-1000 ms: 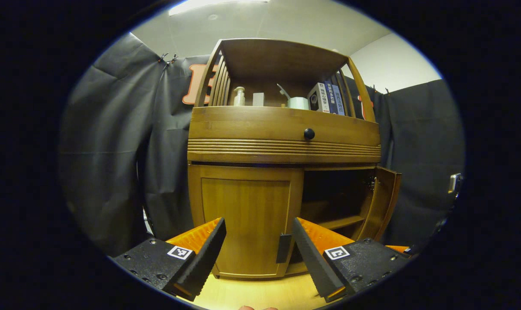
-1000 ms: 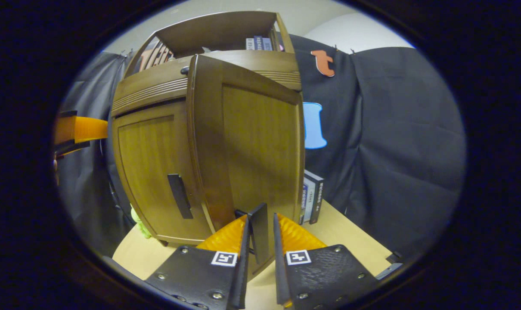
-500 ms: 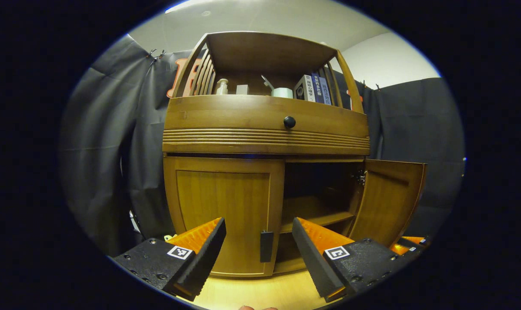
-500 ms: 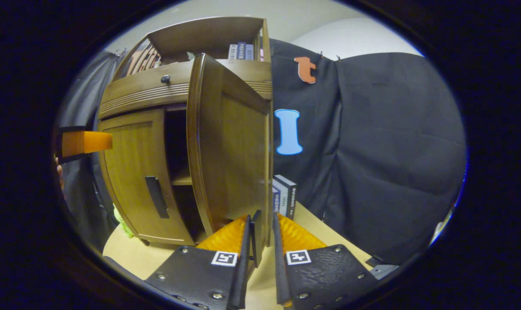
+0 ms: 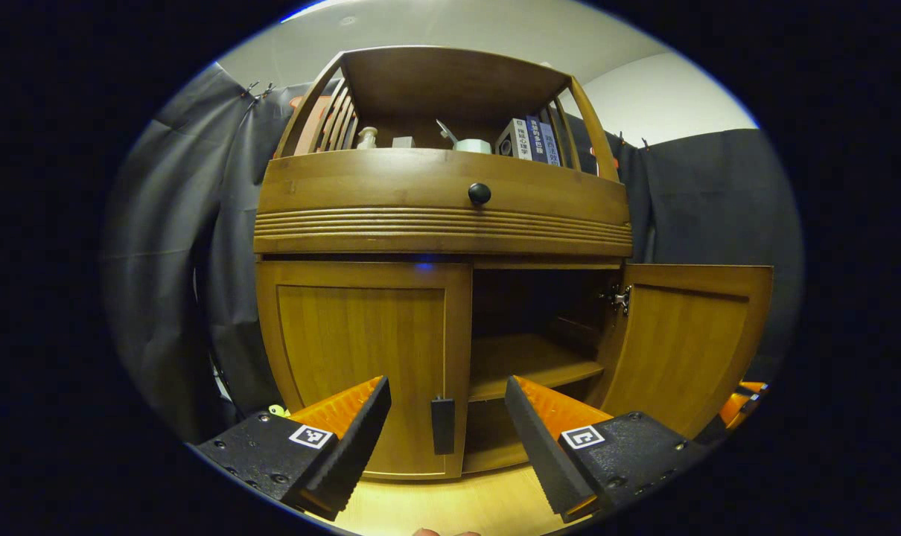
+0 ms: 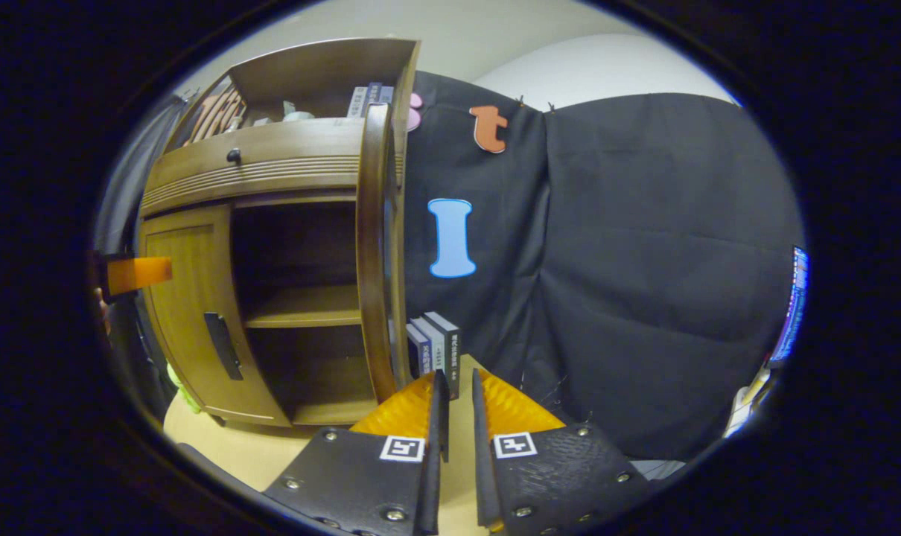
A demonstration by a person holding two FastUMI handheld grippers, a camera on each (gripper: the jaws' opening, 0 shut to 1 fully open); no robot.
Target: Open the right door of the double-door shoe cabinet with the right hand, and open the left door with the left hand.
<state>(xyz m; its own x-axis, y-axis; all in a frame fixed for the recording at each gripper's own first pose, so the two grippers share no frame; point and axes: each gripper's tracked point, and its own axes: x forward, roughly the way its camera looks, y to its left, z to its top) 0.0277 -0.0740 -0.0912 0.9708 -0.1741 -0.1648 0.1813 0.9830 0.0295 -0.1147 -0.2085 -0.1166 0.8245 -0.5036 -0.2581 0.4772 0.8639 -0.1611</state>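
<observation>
The brown wooden double-door shoe cabinet (image 5: 443,223) stands on the pale wooden tabletop (image 5: 450,506) straight ahead of the left gripper (image 5: 447,439), whose fingers are spread wide with nothing between them. Centred in that gap, a little beyond the fingertips, sits the dark upright bar handle (image 5: 442,425) on the inner edge of the closed left cabinet door (image 5: 361,365); the spread looks set so the fingers can pass on either side of the handle before they close. To the right of the left fingers the right cabinet door (image 5: 681,342) is swung wide open on its hinge (image 5: 619,298), which exposes the dark interior and its single wooden shelf (image 5: 529,361). In the right gripper view the right gripper (image 6: 456,439) has its fingers drawn close, with only a narrow slot between them, and the open door's edge (image 6: 372,253) rises just up and left of the tips; whether the fingers pinch the door's handle cannot be told, since no handle can be made out between them. Beyond those tips a few upright books (image 6: 435,346) stand on the table beside the cabinet. The right half of the task seems done, while the left door is not yet gripped. The next move probably calls for a short advance and a firm pinch on the handle, then an outward arc about the left hinge.
</observation>
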